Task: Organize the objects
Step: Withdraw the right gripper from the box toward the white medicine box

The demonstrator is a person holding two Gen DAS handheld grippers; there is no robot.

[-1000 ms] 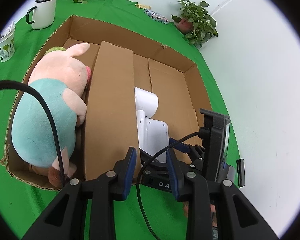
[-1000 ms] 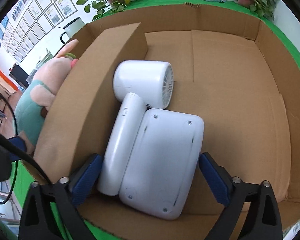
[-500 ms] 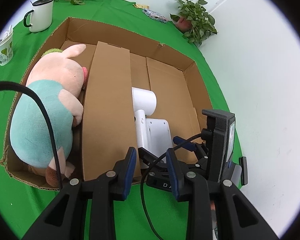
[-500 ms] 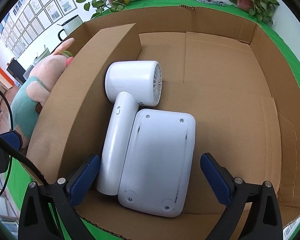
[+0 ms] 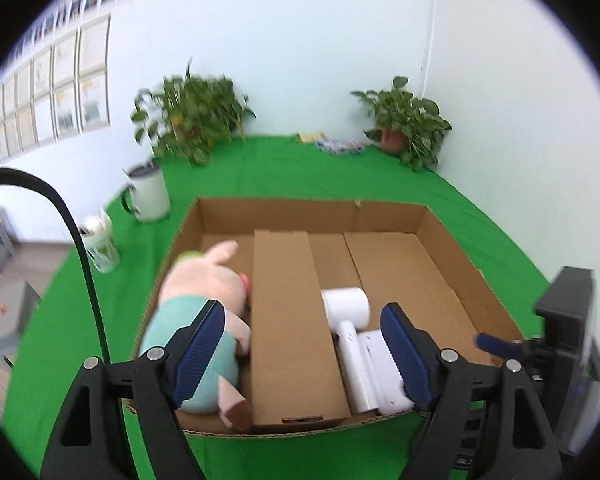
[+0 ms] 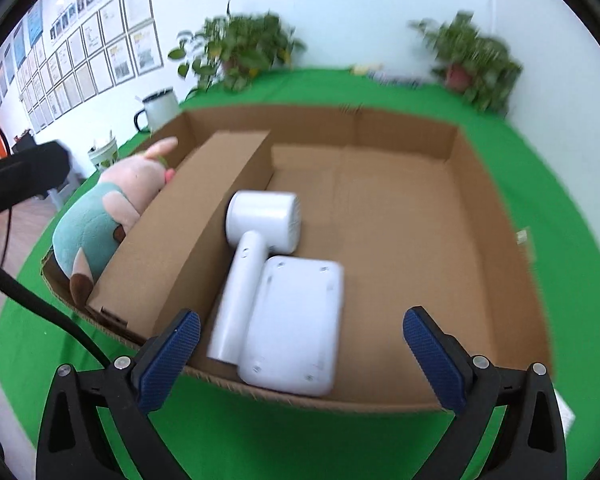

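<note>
Two grippers are being held above the box (image 5: 440, 232), the left gripper (image 5: 302, 348) opening on nothing, the right gripper (image 6: 300, 344) spread wide and empty. The dryer (image 6: 268, 264) is being shown whole only in the right view; a divider (image 5: 288, 320) is parting it from the plush (image 5: 204, 320). A mug (image 5: 148, 194) is standing near.

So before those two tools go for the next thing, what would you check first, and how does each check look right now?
1. Left tool holds nothing: ok, jaws opening, nothing between them.
2. Right tool holds nothing: ok, open.
3. Pig in the box's left compartment: ok.
4. Dryer and white case right of the divider: ok.
5. Mug and cup boxed: not ok, on the cloth.
6. Sharp view: not ok, blurred.
</note>
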